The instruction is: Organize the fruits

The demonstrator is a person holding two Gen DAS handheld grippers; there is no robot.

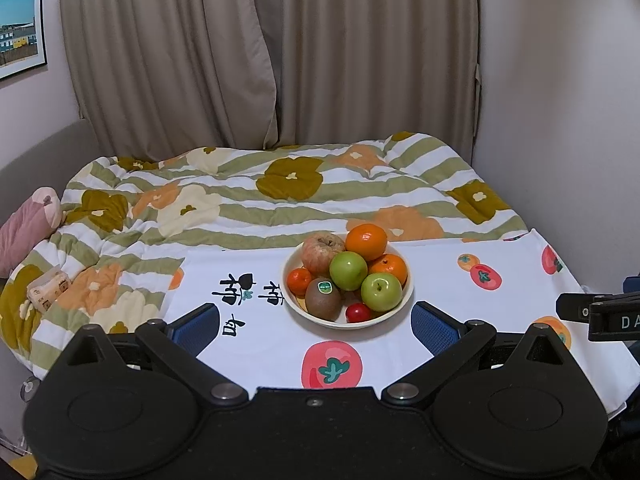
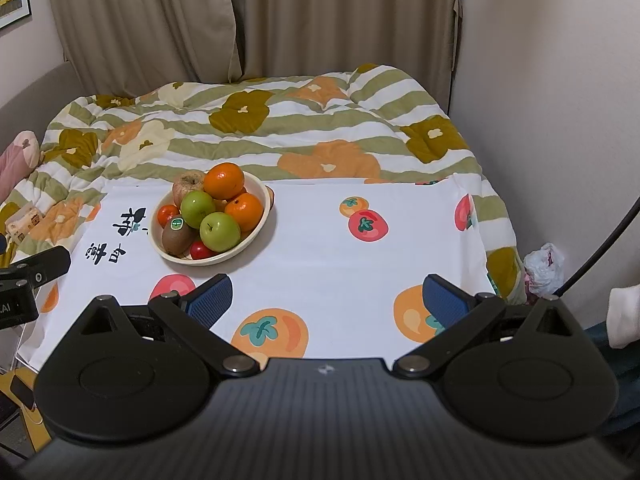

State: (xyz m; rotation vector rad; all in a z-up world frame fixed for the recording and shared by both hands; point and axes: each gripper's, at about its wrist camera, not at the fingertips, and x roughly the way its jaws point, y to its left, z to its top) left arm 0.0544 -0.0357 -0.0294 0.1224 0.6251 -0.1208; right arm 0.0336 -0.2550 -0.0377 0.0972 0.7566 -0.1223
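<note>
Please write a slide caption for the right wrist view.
Open right hand-held gripper facing a cream bowl piled with fruit.

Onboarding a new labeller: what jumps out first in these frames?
The cream bowl heaped with fruit, on the white fruit-print cloth: oranges, green apples, a kiwi. Behind it, the flowered quilt on the bed. Both grippers, left and right, hang short of the bowl, jaws wide open, empty.
</note>
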